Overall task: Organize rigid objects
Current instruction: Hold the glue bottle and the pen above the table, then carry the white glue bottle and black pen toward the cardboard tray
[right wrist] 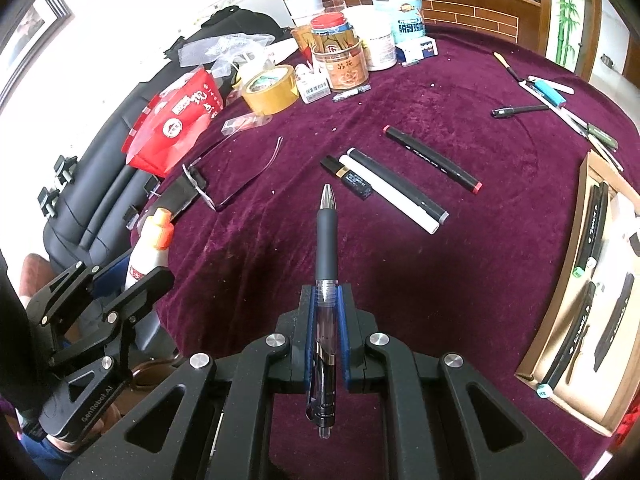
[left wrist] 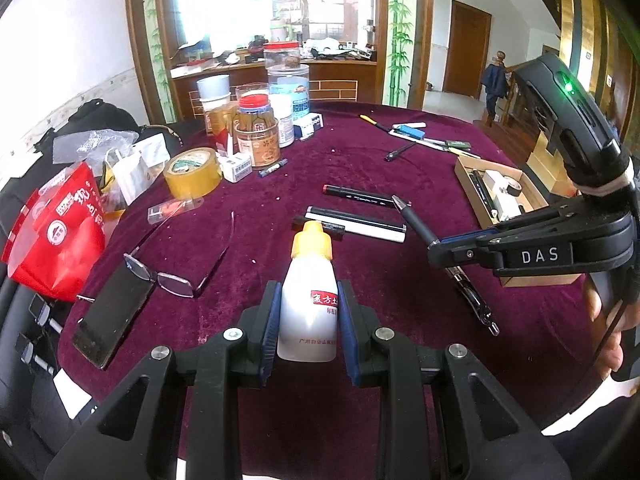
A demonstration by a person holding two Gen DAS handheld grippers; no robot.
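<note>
You are mid-carry: your left gripper (left wrist: 308,312) has its fingers clamped on the white bottle (left wrist: 307,304), and your right gripper (right wrist: 325,320) is pinched tight on the pen (right wrist: 326,264), both above the near table (right wrist: 440,92). Next, probably swing the pen right and lower it into the cardboard box (right wrist: 560,336) beside the markers.

Worktop (right wrist: 400,264), purple velvet cover, is bearing: markers (right wrist: 432,159), glasses (left wrist: 176,276), tape roll (left wrist: 193,172), jars (left wrist: 256,136), red bag (left wrist: 60,236), cardboard box (right wrist: 560,300).
</note>
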